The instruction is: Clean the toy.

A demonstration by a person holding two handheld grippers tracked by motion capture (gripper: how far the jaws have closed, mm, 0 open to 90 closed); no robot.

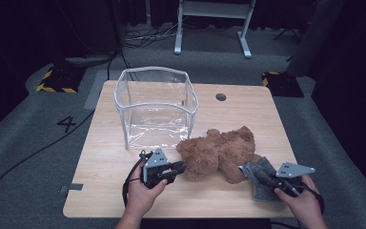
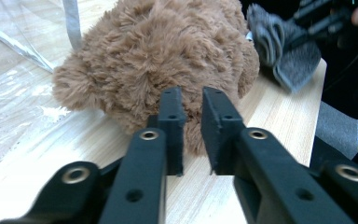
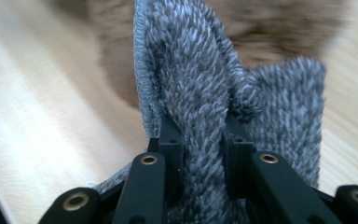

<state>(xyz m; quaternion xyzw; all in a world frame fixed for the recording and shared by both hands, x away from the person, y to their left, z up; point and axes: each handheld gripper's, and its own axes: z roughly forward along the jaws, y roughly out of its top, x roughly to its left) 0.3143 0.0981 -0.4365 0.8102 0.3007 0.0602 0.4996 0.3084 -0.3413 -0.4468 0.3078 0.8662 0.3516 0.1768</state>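
A brown plush bear lies on the wooden table, right of centre. My left gripper points at the bear's left end. In the left gripper view its jaws stand a narrow gap apart, with nothing between them and the bear's fur just past the tips. My right gripper is at the bear's lower right, shut on a fold of grey knitted cloth. In the right gripper view the cloth stands up between the pads of my right gripper.
A clear plastic bin with a white rim stands open on the table behind the bear. A round cable hole sits near the far edge. The table's front edge runs just below both hands. A white desk frame stands on the floor beyond.
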